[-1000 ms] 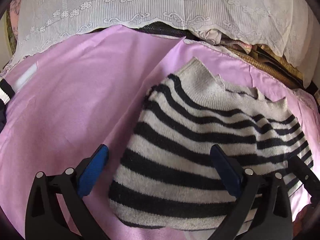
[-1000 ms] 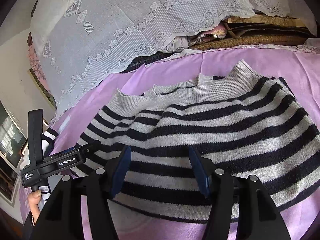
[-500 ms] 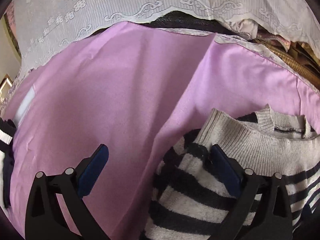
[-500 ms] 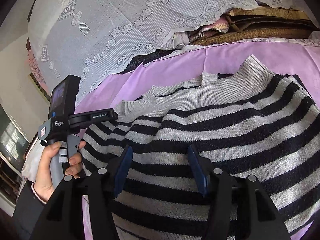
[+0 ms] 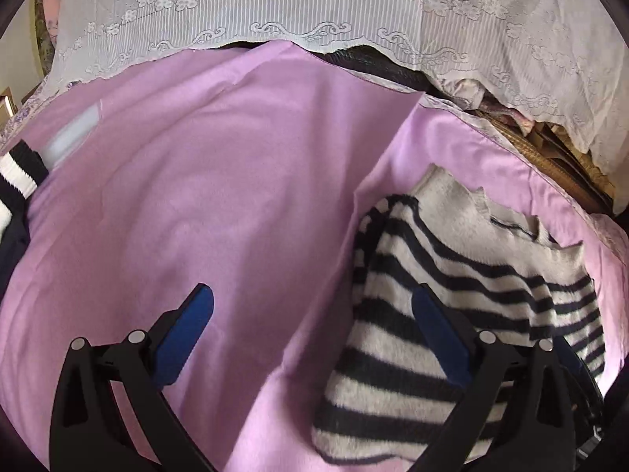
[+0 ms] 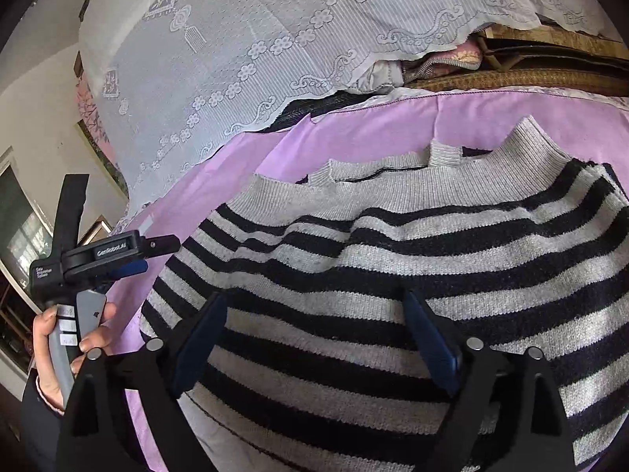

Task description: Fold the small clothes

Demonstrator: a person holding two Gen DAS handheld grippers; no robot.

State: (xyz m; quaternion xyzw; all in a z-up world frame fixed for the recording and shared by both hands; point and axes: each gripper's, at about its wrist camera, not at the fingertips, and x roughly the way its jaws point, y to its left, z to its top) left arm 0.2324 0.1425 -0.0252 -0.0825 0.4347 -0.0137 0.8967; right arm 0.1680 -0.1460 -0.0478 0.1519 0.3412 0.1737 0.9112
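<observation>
A grey-and-black striped sweater lies folded on the purple sheet, collar towards the back. My right gripper hovers over the sweater's near part. Its jaws are opening wide, and the knit lies under them, not pinched. My left gripper is open over the sheet at the sweater's left edge, its right fingertip over the stripes and nothing held. In the right wrist view the left gripper is at the far left, held by a hand, just off the sweater's left side.
A white lace cover drapes over a pile at the back, with woven mats and folded cloth under it. A dark garment with white stripes lies at the sheet's left edge. A pale patch marks the sheet.
The right gripper's jaws have spread much wider over the sweater. The left gripper swung left off the sweater, then came partway back to its left edge, open throughout.
</observation>
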